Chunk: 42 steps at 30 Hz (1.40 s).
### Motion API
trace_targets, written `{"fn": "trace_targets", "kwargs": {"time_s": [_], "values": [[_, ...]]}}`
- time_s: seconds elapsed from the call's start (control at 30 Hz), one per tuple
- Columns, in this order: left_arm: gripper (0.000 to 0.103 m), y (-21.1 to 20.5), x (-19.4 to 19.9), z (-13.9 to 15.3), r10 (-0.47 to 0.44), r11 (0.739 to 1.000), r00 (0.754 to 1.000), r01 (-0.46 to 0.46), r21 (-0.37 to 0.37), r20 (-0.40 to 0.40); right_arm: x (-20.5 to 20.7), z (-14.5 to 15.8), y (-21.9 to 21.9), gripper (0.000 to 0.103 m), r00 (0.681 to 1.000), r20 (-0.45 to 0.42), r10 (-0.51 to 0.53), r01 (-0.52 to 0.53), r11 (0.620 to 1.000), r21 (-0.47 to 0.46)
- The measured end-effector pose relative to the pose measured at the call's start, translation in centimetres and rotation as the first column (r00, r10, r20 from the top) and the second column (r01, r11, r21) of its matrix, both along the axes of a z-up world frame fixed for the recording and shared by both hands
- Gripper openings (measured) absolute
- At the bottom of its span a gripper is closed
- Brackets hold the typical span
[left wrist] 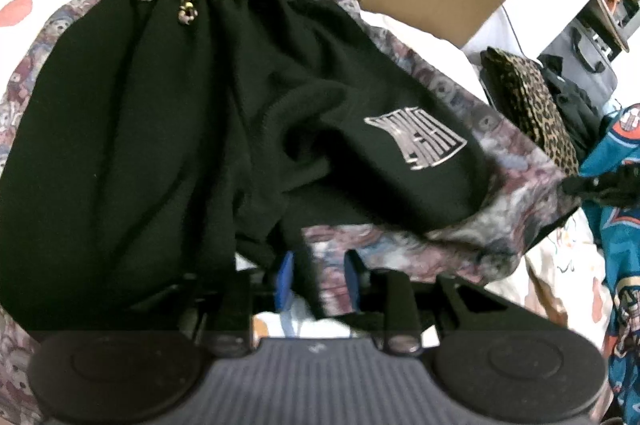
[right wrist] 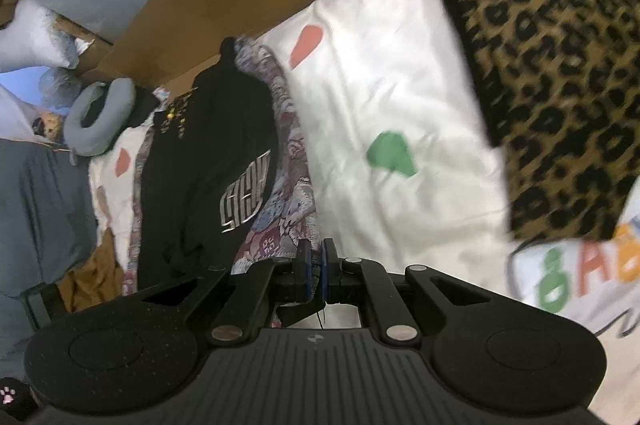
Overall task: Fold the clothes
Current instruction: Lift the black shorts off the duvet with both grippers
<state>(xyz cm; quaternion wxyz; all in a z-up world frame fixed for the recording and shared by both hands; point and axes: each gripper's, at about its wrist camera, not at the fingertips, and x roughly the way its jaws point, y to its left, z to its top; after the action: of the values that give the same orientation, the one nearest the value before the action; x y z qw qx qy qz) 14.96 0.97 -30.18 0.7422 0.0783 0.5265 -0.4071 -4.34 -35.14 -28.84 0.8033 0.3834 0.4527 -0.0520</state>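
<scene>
The left gripper point(left wrist: 318, 281) has its blue pads point(left wrist: 285, 283) a modest gap apart, with patterned cloth point(left wrist: 460, 225) and a fold of the black shorts point(left wrist: 180, 129) lying between them; whether they pinch it I cannot tell. The shorts lie spread on that cloth, waistband at 12 o'clock, silver logo point(left wrist: 416, 141) at 3. The right gripper point(right wrist: 316, 265) is nearly closed, clamping the cloth's edge point(right wrist: 288, 185). From there the shorts point(right wrist: 208, 161) sit at 10 o'clock, a leopard-print garment point(right wrist: 560, 65) at 2, on the white bed sheet point(right wrist: 400, 97).
</scene>
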Motion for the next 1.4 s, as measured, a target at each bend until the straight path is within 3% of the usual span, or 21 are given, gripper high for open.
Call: {"fn": "trace_targets", "kwargs": {"time_s": [0.17, 0.3, 0.4, 0.5, 0.63, 0.7, 0.77, 0.83, 1.23, 1.4], "values": [[0.038, -0.4, -1.0, -0.8, -0.046, 0.999, 0.999, 0.046, 0.013, -0.027, -0.5, 0.0, -2.5, 0.002, 0.999, -0.036, -0.035, 0.032, 0.996, -0.081], [0.038, -1.0, -1.4, -1.6, -0.073, 0.997, 0.996, 0.074, 0.021, -0.049, -0.6, -1.8, -3.7, 0.002, 0.996, -0.063, -0.064, 0.058, 0.993, -0.101], [0.041, -1.6, -1.6, -2.1, -0.094, 0.995, 0.993, 0.095, 0.014, -0.068, -0.7, -3.5, -3.8, 0.002, 0.994, -0.08, -0.08, 0.072, 0.992, -0.105], [0.054, -2.3, -1.8, -2.6, -0.124, 0.992, 0.989, 0.126, 0.021, -0.082, -0.8, -5.1, -3.9, 0.002, 0.991, -0.093, -0.096, 0.086, 0.991, -0.104], [0.054, -2.7, -1.7, -3.3, -0.138, 0.99, 0.985, 0.141, 0.016, -0.103, -1.1, -7.0, -3.9, 0.002, 0.988, -0.103, -0.118, 0.109, 0.99, -0.09], [0.048, -2.8, -1.4, -3.4, -0.13, 0.992, 0.983, 0.129, -0.013, -0.127, -1.2, -7.8, -3.9, 0.002, 0.986, -0.106, -0.132, 0.124, 0.989, -0.081], [0.02, -2.9, -1.2, -3.7, -0.115, 0.993, 0.982, 0.111, -0.035, -0.152, -1.2, -8.2, -3.9, 0.002, 0.985, -0.104, -0.141, 0.133, 0.988, -0.08], [0.01, -2.7, -1.0, -3.6, -0.1, 0.995, 0.983, 0.095, -0.038, -0.153, -1.1, -8.4, -3.8, 0.002, 0.985, -0.105, -0.134, 0.125, 0.988, -0.093], [0.006, 0.0, -1.5, -1.7, -0.071, 0.997, 0.984, 0.065, -0.041, -0.164, -1.4, -8.7, -3.7, 0.003, 0.99, -0.095, -0.109, 0.097, 0.988, -0.12], [0.006, 0.9, -1.9, -1.4, -0.065, 0.997, 0.978, 0.055, -0.052, -0.197, -0.9, -8.7, -3.5, 0.003, 0.994, -0.101, -0.048, 0.032, 0.988, -0.154]]}}
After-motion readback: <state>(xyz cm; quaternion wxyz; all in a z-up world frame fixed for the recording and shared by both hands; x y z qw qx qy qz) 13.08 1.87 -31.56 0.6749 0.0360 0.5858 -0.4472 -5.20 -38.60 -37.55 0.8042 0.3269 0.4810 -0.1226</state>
